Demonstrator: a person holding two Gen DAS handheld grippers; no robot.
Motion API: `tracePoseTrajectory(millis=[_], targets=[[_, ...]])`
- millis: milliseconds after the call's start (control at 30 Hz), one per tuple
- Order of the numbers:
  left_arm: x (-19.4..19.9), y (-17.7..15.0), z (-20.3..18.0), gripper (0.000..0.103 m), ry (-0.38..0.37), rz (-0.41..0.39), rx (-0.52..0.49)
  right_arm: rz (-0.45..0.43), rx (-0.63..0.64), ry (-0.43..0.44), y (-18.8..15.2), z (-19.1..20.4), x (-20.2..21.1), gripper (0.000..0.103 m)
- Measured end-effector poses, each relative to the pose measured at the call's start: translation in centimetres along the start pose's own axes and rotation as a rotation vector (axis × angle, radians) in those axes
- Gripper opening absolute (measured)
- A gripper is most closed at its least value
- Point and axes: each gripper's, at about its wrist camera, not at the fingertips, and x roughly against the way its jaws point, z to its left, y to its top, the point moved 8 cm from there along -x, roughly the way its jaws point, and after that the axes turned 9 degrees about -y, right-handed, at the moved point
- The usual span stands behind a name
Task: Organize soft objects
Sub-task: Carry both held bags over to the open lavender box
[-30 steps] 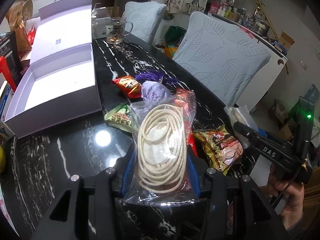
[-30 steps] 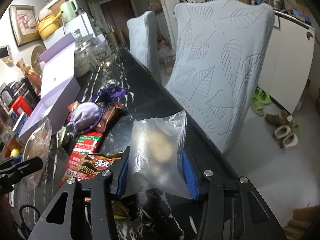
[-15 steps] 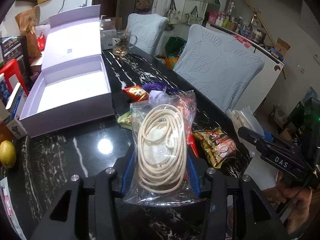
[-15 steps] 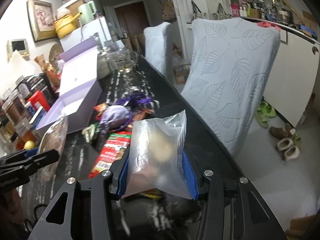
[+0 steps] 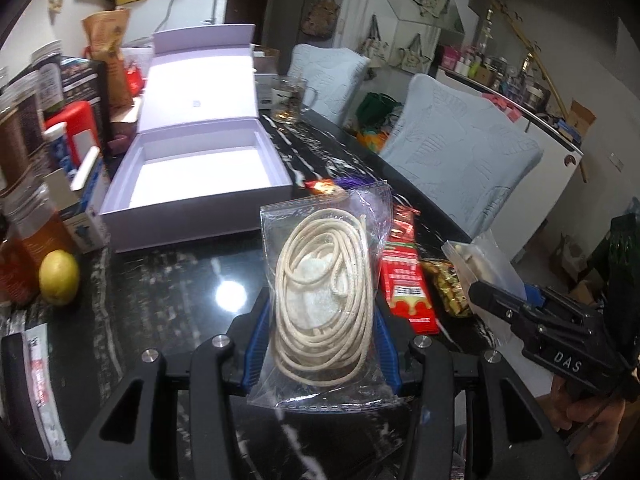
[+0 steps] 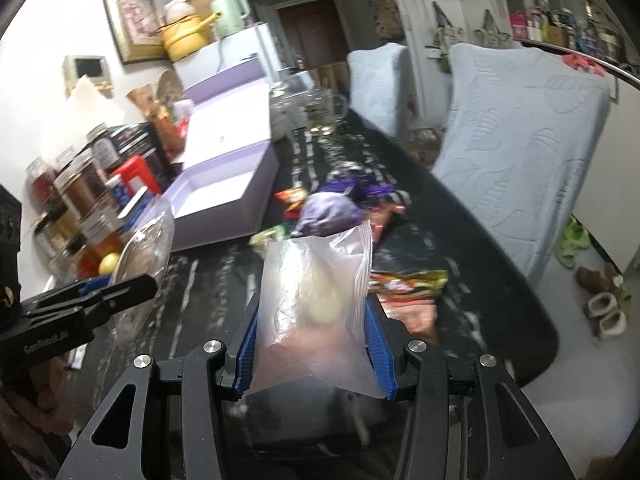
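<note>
A rope bag (image 5: pixel 324 300) is pinched by the left gripper (image 5: pixel 322 344), a frosted pouch (image 6: pixel 314 312) by the right gripper (image 6: pixel 310 344), both short of the lavender box (image 5: pixel 192 216); either slick bag could be dropped beside it.

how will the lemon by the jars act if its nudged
The lemon looks rounded and rests free on the glossy table, so it would likely roll rather than slide. Its skin looks firm, so probably not fragile. Jars close beside it might stop it.

Glossy black marble table (image 5: pixel 160 292); clear plastic bag (image 5: pixel 324 304).
</note>
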Motion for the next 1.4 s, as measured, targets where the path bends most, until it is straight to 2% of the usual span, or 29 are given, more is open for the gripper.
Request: tracePoseTrajectory(millis=[367,533,767,1033,1333,1400], targets=[[4.4,2.0,3.8,0.046,0.088,-0.111,0.017,-0.032,0.118,0.123,0.2,6.9,0.8,0.047],[6.2,3.8,4.8,0.046,0.136,-0.168,-0.018,-0.064,0.17,0.156,1.5,8.9,1.2,0.047],[7.9,6.9,5.6,0.046,0.171,-0.239,-0.063,-0.138,0.234,0.169,4.6,10.4,1.9,0.047],[8.5,11.9,6.0,0.046,0.196,-0.315,-0.122,-0.251,0.285,0.174,9.4,11.8,2.8,0.047],[8.4,17.5,5.8,0.046,0.206,-0.383,-0.168,-0.305,0.345,0.218,15.0,14.4,2.7,0.047],[8.1,18.9,6.1,0.046,0.232,-0.392,-0.18,-0.306,0.358,0.232,16.4,14.9,2.4,0.047]])
